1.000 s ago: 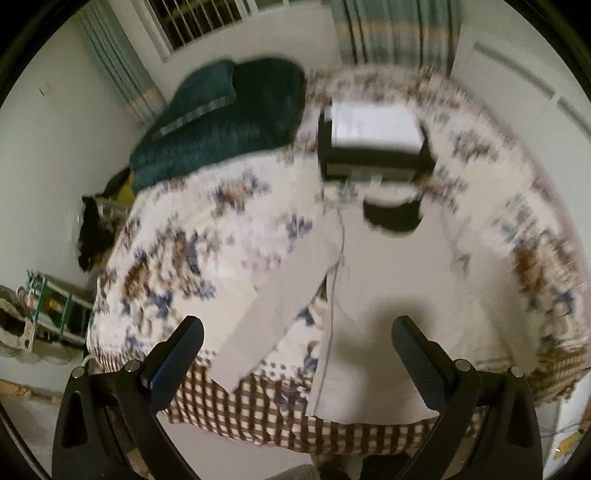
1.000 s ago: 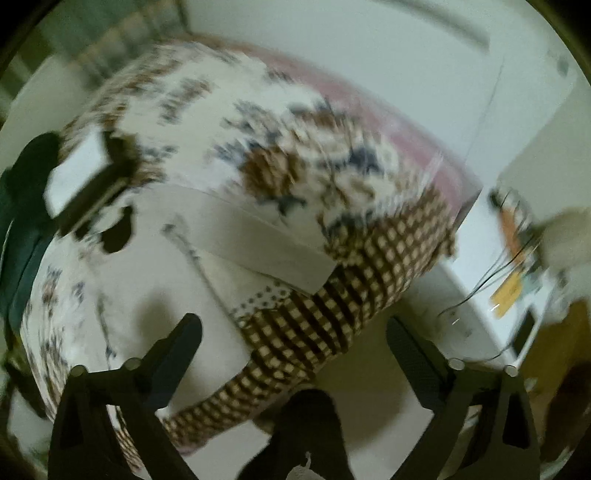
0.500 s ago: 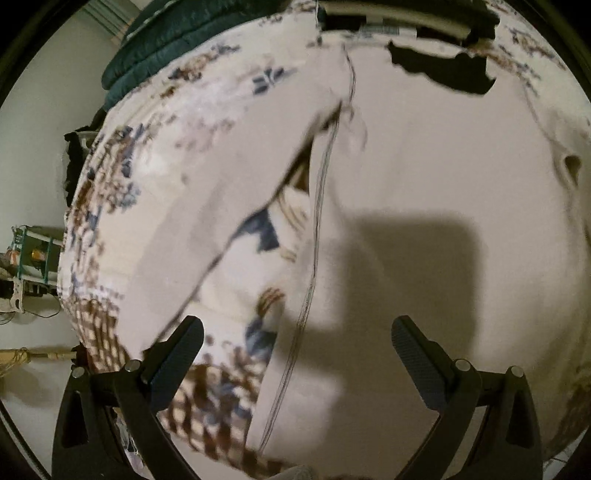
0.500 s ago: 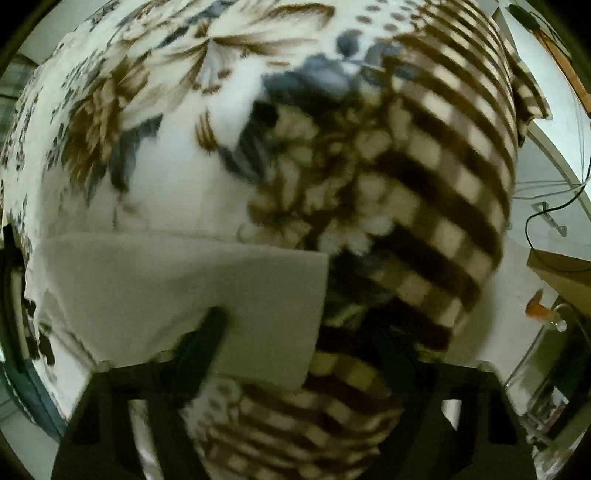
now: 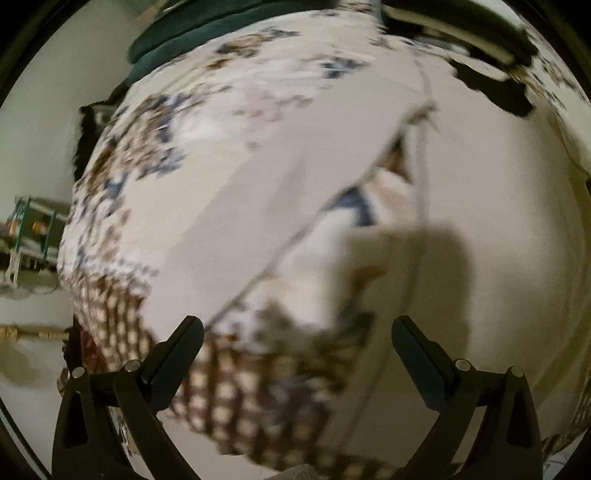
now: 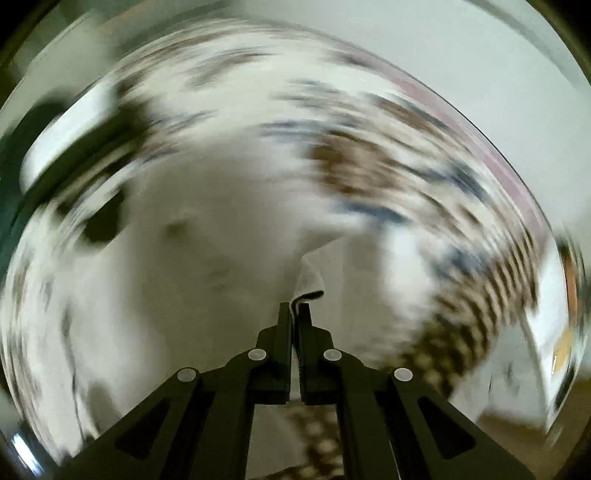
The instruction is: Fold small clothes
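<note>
A pale grey long-sleeved shirt [image 5: 498, 206] lies flat on the flowered bed cover [image 5: 207, 122]. Its left sleeve [image 5: 258, 221] runs down toward the bed's near edge. My left gripper [image 5: 295, 339] is open and empty, just above the sleeve's cuff end. In the right wrist view, my right gripper [image 6: 294, 314] is shut on the end of the other sleeve [image 6: 308, 275] and holds it lifted over the shirt body [image 6: 192, 258]. That view is heavily blurred by motion.
A dark green blanket [image 5: 207, 33] lies at the far left of the bed. A black-and-white folded stack [image 5: 458, 26] sits beyond the shirt's collar. The checked border [image 5: 229, 398] hangs over the near edge. A shelf rack [image 5: 29, 229] stands on the floor at left.
My right gripper has closed on the right sleeve's end and lifted it, swinging fast. My left gripper has shifted left, toward the left sleeve's cuff, still open.
</note>
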{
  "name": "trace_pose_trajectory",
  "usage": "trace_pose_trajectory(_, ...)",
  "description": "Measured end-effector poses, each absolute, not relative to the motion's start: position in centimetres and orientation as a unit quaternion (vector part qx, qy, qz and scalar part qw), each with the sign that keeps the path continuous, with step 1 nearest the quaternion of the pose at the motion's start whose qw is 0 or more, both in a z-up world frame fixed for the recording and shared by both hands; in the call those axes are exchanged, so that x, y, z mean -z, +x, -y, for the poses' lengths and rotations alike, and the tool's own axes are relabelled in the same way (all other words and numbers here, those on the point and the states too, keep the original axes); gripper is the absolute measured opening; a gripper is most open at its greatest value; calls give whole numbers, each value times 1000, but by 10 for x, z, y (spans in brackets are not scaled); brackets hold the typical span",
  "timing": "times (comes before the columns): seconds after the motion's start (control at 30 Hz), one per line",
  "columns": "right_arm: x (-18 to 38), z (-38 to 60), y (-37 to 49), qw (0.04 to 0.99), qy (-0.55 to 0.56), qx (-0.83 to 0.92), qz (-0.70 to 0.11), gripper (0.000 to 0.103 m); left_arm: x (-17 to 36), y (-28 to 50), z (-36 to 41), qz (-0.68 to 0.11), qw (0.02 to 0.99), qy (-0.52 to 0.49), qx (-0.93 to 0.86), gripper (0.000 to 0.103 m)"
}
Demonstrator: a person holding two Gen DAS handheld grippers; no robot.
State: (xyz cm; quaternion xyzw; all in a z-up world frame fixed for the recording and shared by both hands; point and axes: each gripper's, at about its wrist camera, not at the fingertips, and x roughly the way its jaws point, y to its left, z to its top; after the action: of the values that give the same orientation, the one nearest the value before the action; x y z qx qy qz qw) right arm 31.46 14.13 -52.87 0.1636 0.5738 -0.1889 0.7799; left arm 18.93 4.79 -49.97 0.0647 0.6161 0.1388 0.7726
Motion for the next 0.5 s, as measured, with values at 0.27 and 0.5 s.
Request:
trace_pose_trajectory(0.27, 571, -423, 336, 774, -142, -72, -613, 2, 490, 154, -142, -614, 755, 34, -230, 103)
trace_pose_trajectory(0.5, 644, -480, 295, 699, -199, -111, -678, 4, 503, 138, -197, -625, 735, 5, -264, 103)
